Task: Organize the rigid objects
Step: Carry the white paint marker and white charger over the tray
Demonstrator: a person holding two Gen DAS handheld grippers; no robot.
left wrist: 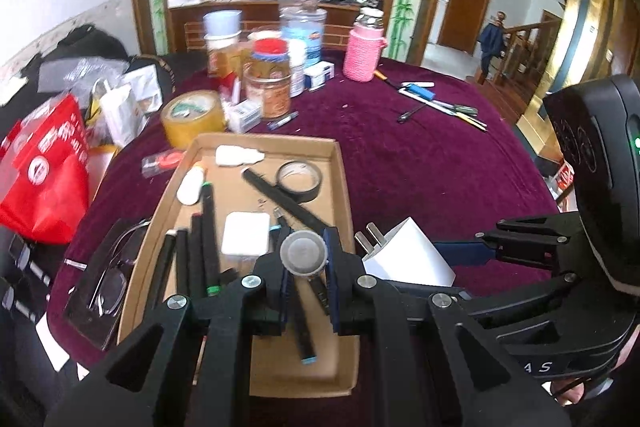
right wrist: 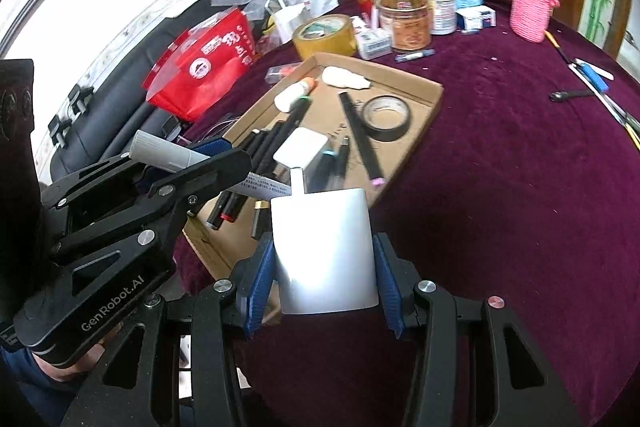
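Left gripper (left wrist: pixel 306 263) is clamped tight on a small grey tube (left wrist: pixel 303 253), seen cap-end-on in its own view; from the right wrist view the tube (right wrist: pixel 168 153) is seen side-on, long axis roughly level and running across the jaws, most of its length sticking out to one side. It is held above the near end of the cardboard tray (left wrist: pixel 340 195), over the row of black pens (left wrist: pixel 200 247) and the white block (left wrist: pixel 246 235). Further right, the right gripper (right wrist: pixel 324 279) is closed on a white plug adapter (right wrist: pixel 326 255), pads pressed on its two flat sides, prongs (left wrist: pixel 370 235) pointed away from the hand toward the tray; its long axis runs along the fingers. The adapter is held just beside the tray's near right edge, over the purple cloth (left wrist: pixel 420 167). Risks, as judged: the tube is gripped near one end, so it could pivot or slip out if swung quickly; released from this height it could roll and knock the pens or the black tape roll (left wrist: pixel 298 179). The two grippers are close together, so a collision is likely if both are brought into the tray at once. The adapter's smooth faces give little friction; a tilt could let it slide out prongs-first. The tray is already crowded, so free floor should be picked first.
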